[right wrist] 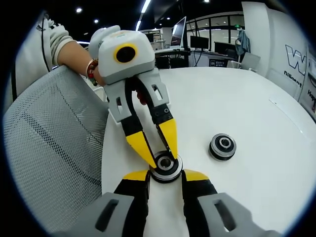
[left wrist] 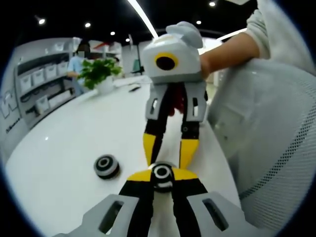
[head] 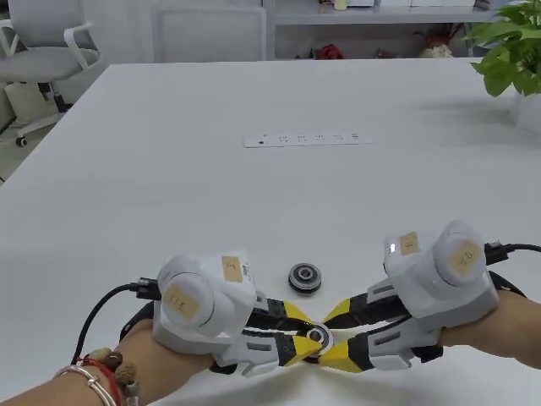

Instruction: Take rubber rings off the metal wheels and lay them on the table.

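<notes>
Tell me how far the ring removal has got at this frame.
Done: nothing yet; no loose ring lies on the table. In hand: the left claw and right claw both grip one wheel between them, its dark ring apparently not yet off. Left: that ring, plus the second wheel lying on the table with its rubber ring fitted.

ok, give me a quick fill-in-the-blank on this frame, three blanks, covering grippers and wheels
1. The left gripper and right gripper are both shut on the ____ wheel.
2. A second wheel lies on the ____, touched by neither gripper.
3. The plant stands at the far ____ of the head view.
Missing words: same; table; right
</notes>
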`<state>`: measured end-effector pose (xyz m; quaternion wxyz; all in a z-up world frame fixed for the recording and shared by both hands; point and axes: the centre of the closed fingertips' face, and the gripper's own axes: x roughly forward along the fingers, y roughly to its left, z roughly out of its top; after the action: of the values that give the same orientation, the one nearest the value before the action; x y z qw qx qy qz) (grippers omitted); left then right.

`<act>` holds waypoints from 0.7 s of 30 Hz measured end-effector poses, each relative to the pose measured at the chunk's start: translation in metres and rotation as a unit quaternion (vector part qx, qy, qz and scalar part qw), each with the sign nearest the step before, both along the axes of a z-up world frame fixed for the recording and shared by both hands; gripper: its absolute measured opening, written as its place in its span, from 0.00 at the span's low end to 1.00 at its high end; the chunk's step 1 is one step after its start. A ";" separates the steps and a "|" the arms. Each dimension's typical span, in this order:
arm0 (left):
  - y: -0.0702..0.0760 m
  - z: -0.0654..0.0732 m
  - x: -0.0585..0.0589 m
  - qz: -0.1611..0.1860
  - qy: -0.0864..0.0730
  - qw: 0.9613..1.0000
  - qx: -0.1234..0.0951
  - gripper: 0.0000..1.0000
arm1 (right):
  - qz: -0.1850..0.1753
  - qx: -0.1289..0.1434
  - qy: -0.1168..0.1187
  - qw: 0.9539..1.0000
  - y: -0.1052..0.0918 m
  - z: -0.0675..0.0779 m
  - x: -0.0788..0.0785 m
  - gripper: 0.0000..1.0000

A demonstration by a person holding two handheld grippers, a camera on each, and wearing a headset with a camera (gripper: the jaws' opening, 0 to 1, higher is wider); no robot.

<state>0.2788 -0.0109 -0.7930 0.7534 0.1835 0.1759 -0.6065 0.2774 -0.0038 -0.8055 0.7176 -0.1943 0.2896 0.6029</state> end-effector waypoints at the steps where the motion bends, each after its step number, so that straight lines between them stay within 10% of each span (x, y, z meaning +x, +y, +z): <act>1: 0.000 0.000 0.000 0.000 0.000 1.000 0.000 0.14 | 0.000 -0.001 0.001 1.000 -0.001 0.000 0.000 0.21; 21: 0.002 -0.001 0.001 0.005 -0.004 1.000 0.005 0.14 | -0.007 -0.015 0.006 1.000 -0.011 -0.005 0.001 0.02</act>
<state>0.2803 -0.0090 -0.7935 0.7561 0.1892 0.1765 -0.6011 0.2786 -0.0144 -0.8101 0.7172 -0.1997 0.3040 0.5944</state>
